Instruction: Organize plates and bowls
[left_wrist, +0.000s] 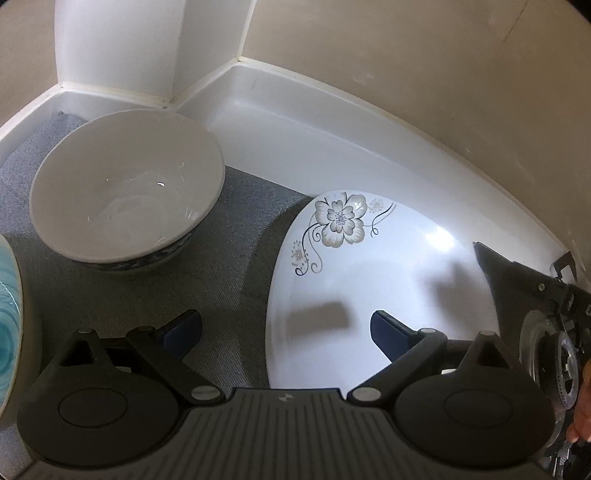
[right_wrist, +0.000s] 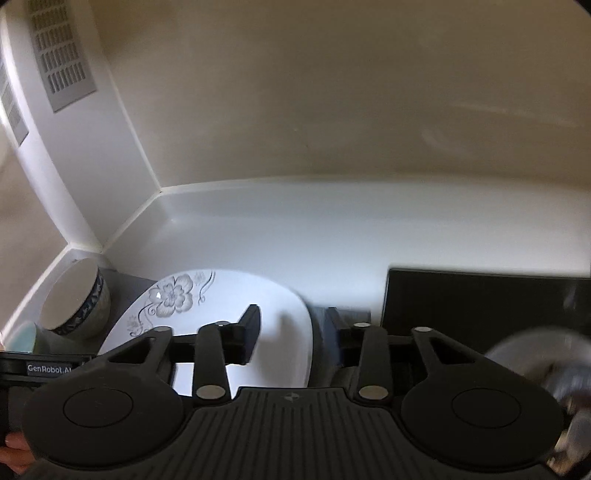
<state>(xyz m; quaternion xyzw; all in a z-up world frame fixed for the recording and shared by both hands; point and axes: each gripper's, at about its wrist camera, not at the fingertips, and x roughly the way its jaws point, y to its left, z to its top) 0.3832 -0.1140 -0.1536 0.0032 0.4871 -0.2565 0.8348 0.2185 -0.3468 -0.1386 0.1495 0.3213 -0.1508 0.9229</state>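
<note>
1. The left claw is being held released, its jaws spread wide and gripping nothing. It is hovering over the near left edge of the flowered plate, one fingertip over the plate and the other over the grey mat. This is judged to be an approach to that rim.

2. The right claw is also being held released and empty. Its jaws are straddling the plate's right edge, the left fingertip above the white face and the right one beyond the rim. The spread seems chosen so that the thin rim can be taken between the pads, though whether a pad is touching cannot be told.

3. The flowered plate is lying flat, partly on the mat and partly on the white surface, its flower turned toward the back wall.

4. Left of the plate, well apart from it, the white bowl with a blue-patterned outside is standing upright on the mat, tucked near the corner.

5. Further left of the plate, a teal dish is being cropped by the frame edge.

6. Right of the plate, a black stove top is being shown, which probably explains why the crockery is being kept toward the corner.
</note>
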